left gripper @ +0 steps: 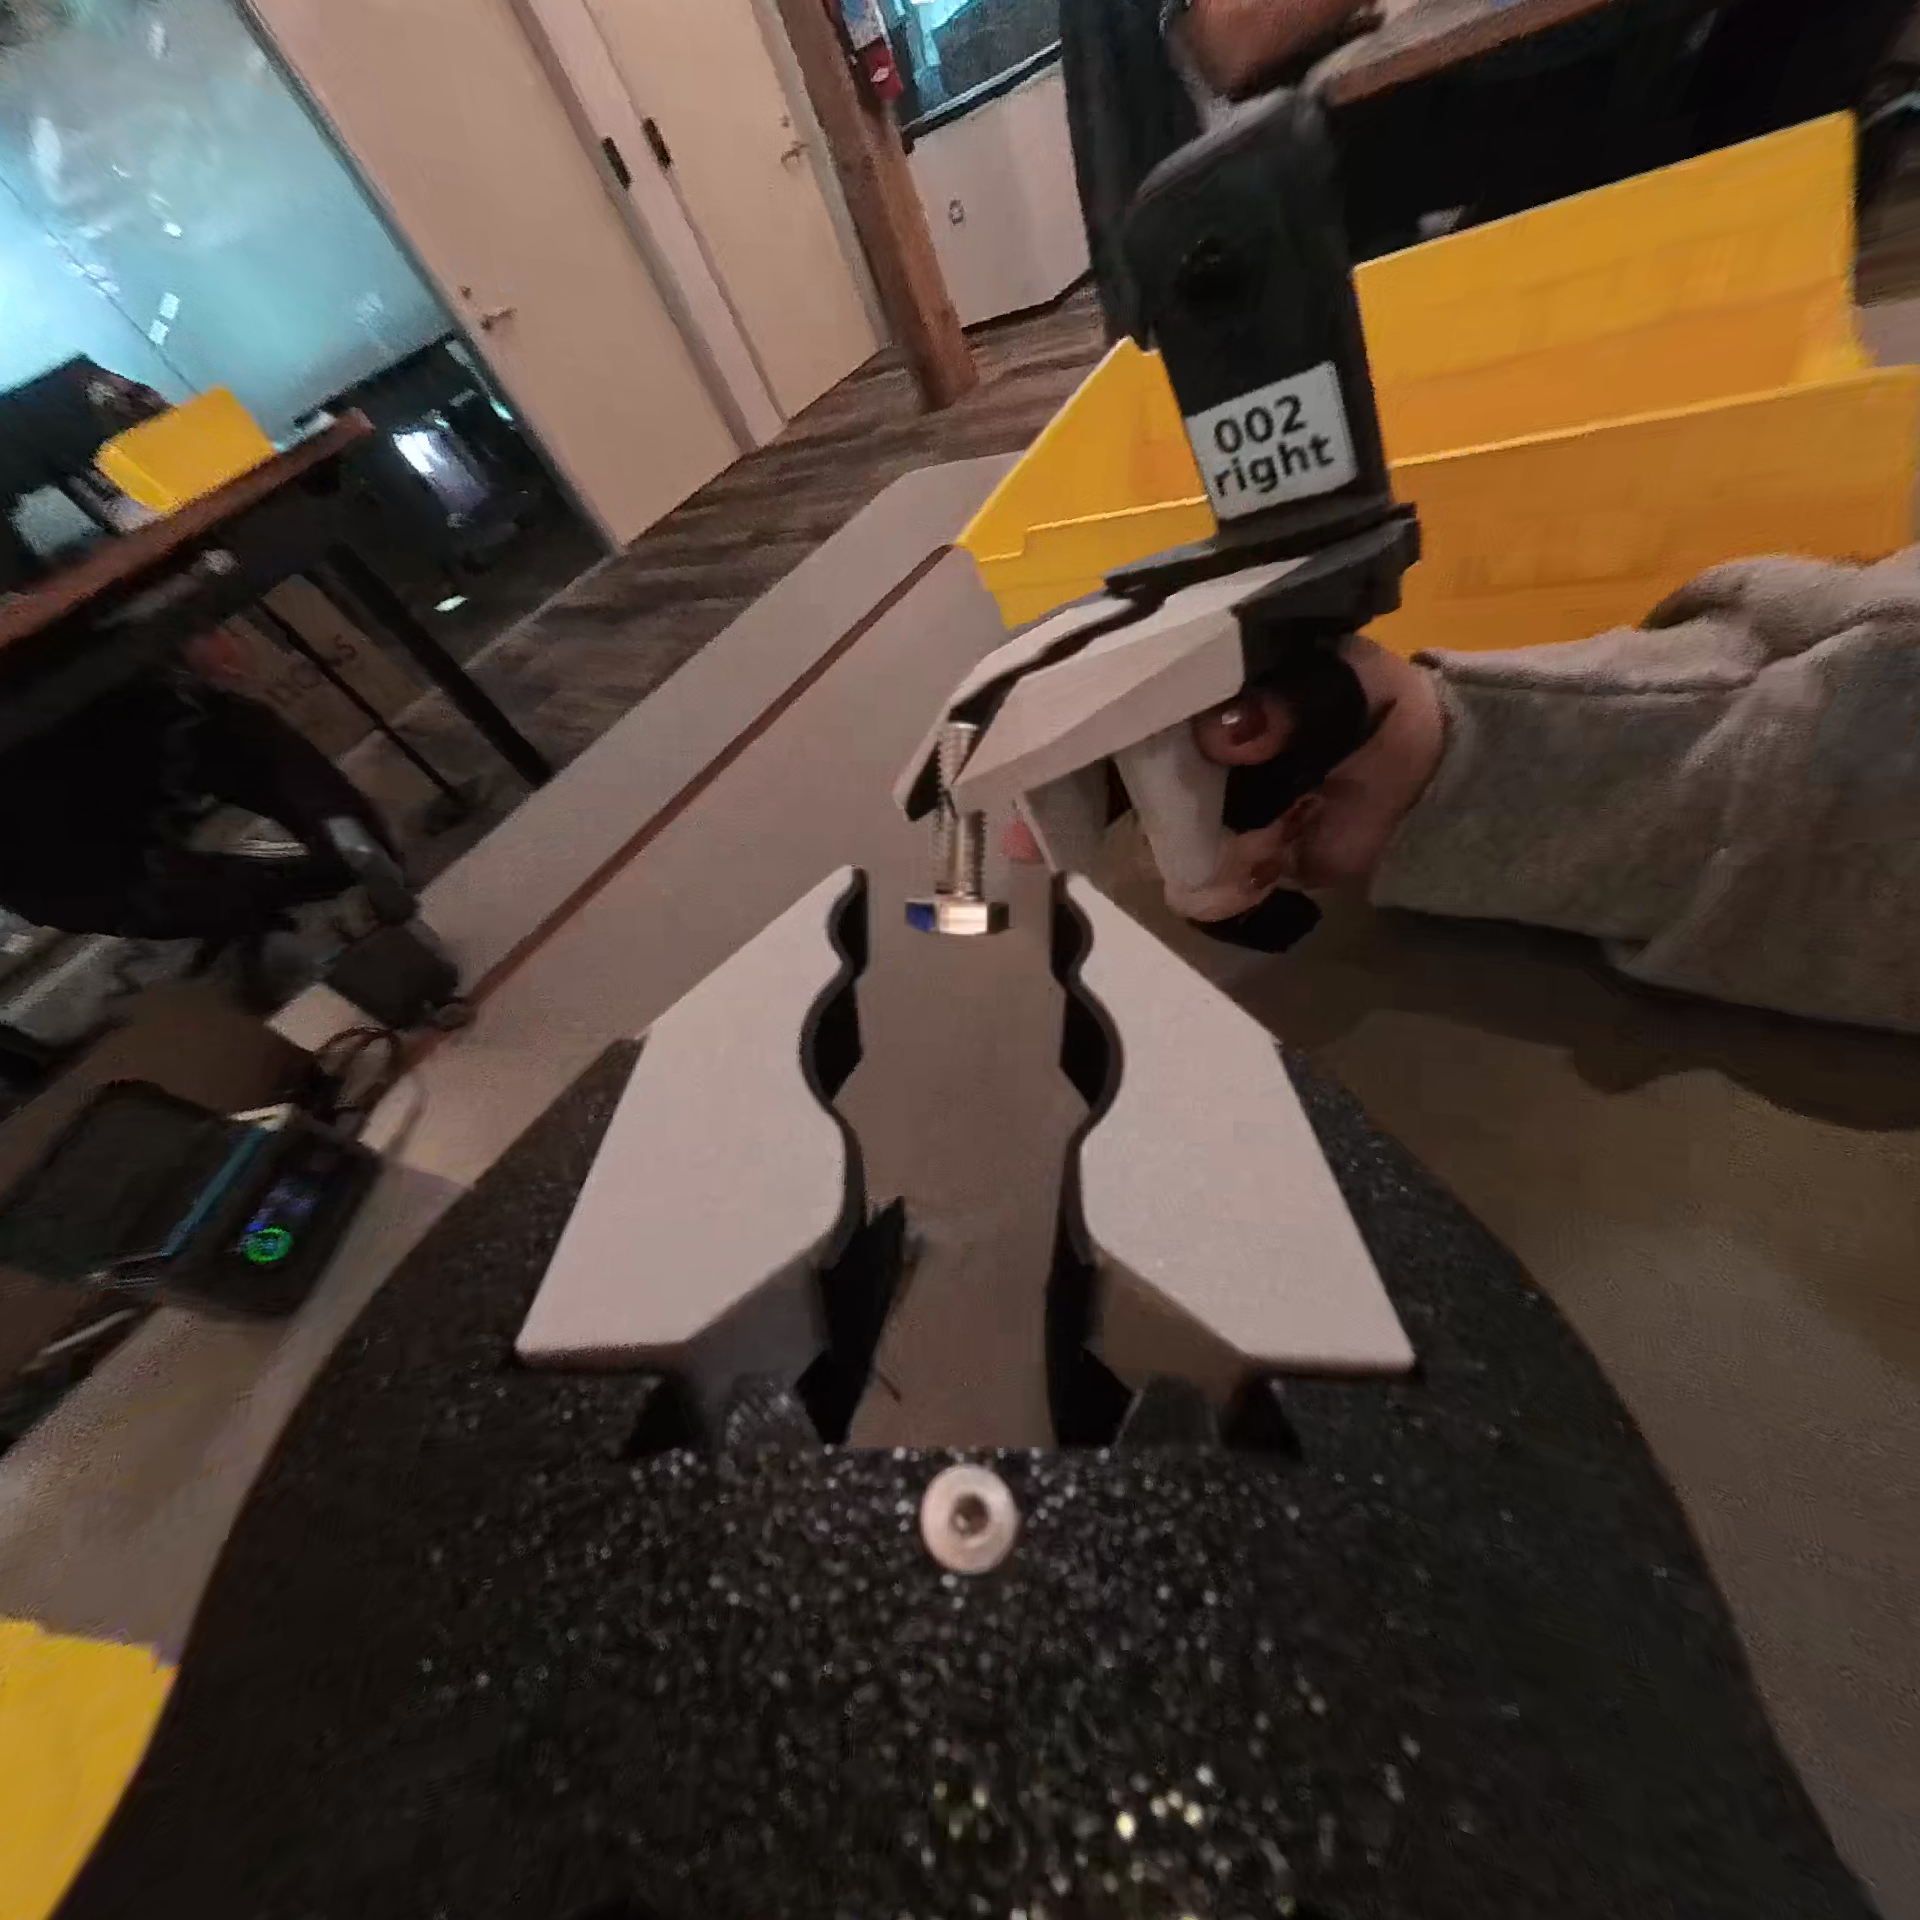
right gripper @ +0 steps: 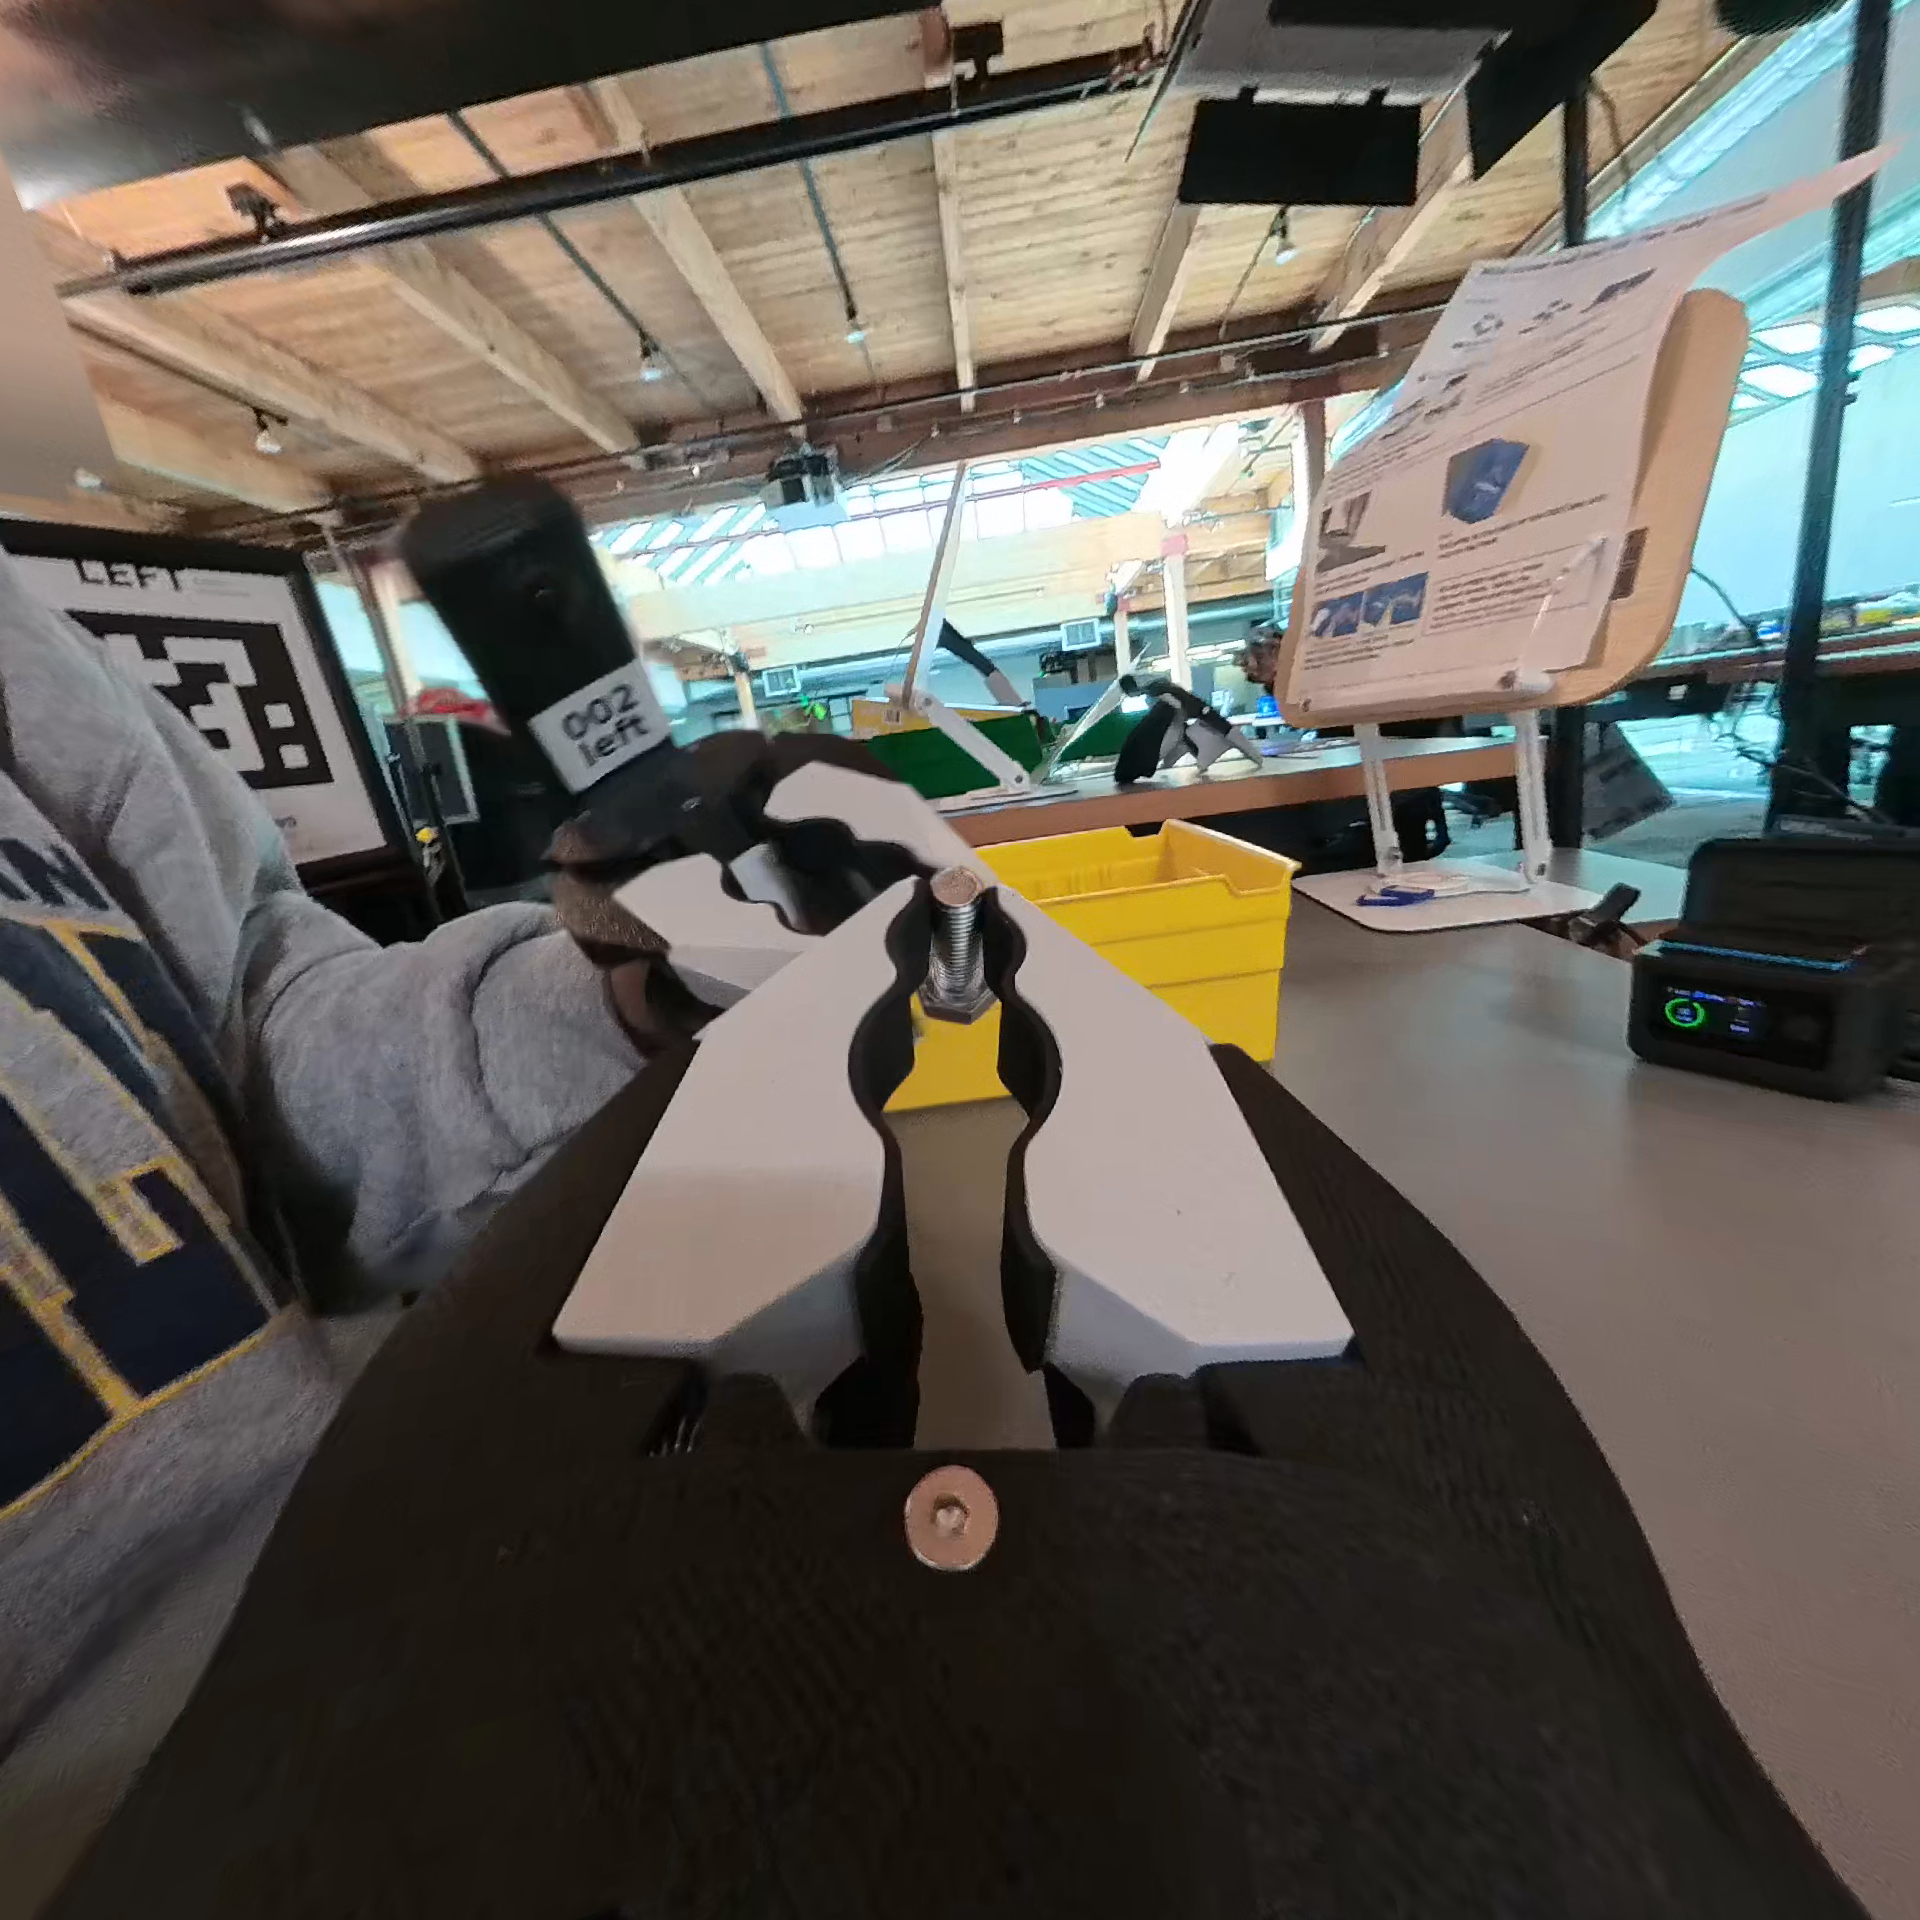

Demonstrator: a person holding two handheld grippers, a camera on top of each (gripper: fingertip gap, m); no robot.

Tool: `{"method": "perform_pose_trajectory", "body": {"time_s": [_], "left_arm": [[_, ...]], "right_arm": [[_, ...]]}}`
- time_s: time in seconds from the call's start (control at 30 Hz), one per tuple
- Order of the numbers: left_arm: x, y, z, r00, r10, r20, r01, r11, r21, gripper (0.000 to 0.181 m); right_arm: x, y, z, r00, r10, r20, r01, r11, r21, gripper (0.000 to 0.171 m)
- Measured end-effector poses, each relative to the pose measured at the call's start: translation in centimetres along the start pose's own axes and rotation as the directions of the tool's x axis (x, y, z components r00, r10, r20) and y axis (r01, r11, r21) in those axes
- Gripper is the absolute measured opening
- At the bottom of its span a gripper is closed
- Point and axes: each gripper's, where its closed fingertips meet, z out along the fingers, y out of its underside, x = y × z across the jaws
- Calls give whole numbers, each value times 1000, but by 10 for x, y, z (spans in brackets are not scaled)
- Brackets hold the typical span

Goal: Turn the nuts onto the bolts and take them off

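Observation:
A silver bolt (left gripper: 961, 842) hangs upright with its hex head (left gripper: 956, 914) at the bottom. My right gripper (left gripper: 940, 795) is shut on its threaded shaft, coming in from the right. In the right wrist view, the right gripper (right gripper: 954, 935) clamps the bolt (right gripper: 954, 951) between its tips, threaded end up. My left gripper (left gripper: 961, 899) is open, its white fingers (left gripper: 748, 1091) on either side of the hex head without touching it. The left gripper's fingers (right gripper: 842, 805) show behind the bolt in the right wrist view. No separate nut shows.
Yellow bins (left gripper: 1558, 499) stand on the grey table (left gripper: 1610, 1403) behind the right gripper; one shows in the right wrist view (right gripper: 1143, 914). A small black device with a lit screen (right gripper: 1714, 1023) and a paper on a stand (right gripper: 1507, 520) sit to the right. Grey sleeves (left gripper: 1662, 779) hold the grippers.

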Motion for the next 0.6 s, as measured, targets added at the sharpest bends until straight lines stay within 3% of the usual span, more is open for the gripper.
{"method": "perform_pose_trajectory", "body": {"time_s": [0.1,0.27,0.53,0.6], "left_arm": [[12,2,-5,977,-142,-158,140,990,-19,30],[22,5,-16,914,-258,-313,248,966,-73,24],[30,15,-18,890,-289,-352,265,957,-114,24],[33,14,-19,887,-282,-367,262,959,-104,17]], "right_arm": [[-10,5,0,998,16,69,-13,999,-43,7],[-24,10,-1,981,81,177,-69,995,-73,7],[-30,15,2,969,112,219,-92,991,-100,7],[-31,15,2,969,112,220,-92,991,-101,7]]}}
